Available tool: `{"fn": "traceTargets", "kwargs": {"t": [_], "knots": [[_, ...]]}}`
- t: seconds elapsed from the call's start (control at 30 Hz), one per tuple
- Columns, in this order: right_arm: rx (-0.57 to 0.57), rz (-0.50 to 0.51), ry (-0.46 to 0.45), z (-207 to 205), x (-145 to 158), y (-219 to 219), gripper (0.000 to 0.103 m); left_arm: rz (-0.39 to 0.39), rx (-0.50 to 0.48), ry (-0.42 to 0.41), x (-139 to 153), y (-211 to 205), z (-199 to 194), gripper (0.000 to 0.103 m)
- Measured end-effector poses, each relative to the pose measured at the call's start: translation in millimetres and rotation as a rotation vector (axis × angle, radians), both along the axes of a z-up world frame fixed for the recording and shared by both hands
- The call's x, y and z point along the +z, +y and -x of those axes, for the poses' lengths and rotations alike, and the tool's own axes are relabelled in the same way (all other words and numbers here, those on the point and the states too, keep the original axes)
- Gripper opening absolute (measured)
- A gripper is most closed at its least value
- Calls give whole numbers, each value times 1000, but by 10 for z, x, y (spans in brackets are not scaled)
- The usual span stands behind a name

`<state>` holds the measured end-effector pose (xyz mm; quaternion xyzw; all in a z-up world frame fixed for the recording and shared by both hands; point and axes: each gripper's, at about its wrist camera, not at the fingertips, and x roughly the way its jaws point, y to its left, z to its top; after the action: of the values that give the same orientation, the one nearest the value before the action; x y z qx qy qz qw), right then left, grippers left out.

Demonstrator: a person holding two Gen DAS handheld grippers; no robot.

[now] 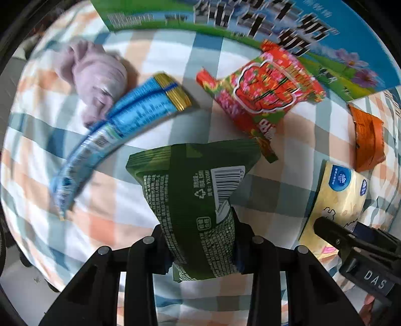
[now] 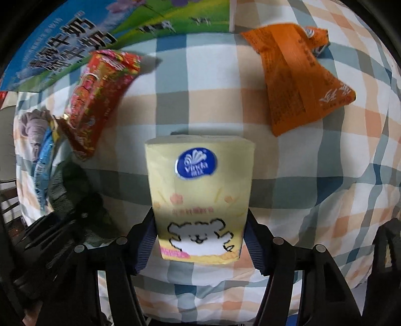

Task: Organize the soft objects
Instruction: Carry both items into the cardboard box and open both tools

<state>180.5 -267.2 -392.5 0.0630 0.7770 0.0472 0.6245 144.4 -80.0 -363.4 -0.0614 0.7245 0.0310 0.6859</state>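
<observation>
Left gripper pinches green snack bag; right gripper clamps yellow tissue pack, both lifted over the checked cloth. Judged midway: red packet, orange packet, blue pouch and lilac plush lie loose. Printed carton borders the far edge. Room barely visible.
</observation>
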Motion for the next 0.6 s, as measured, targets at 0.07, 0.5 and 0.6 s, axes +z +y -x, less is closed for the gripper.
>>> {"fn": "traceTargets", "kwargs": {"t": [0.07,0.5,0.6], "knots": [[-11,-18,-9,25,73,-38,66,-26,-17,-34,192,-40,33,33],[2,-103,-236,174,1319,-358,66,-57,-143,-310,1632,-339,-203,33],[-8,-129,-290,134,1659,-404,66,-36,-162,-367,1930,-394,-369,33]]}}
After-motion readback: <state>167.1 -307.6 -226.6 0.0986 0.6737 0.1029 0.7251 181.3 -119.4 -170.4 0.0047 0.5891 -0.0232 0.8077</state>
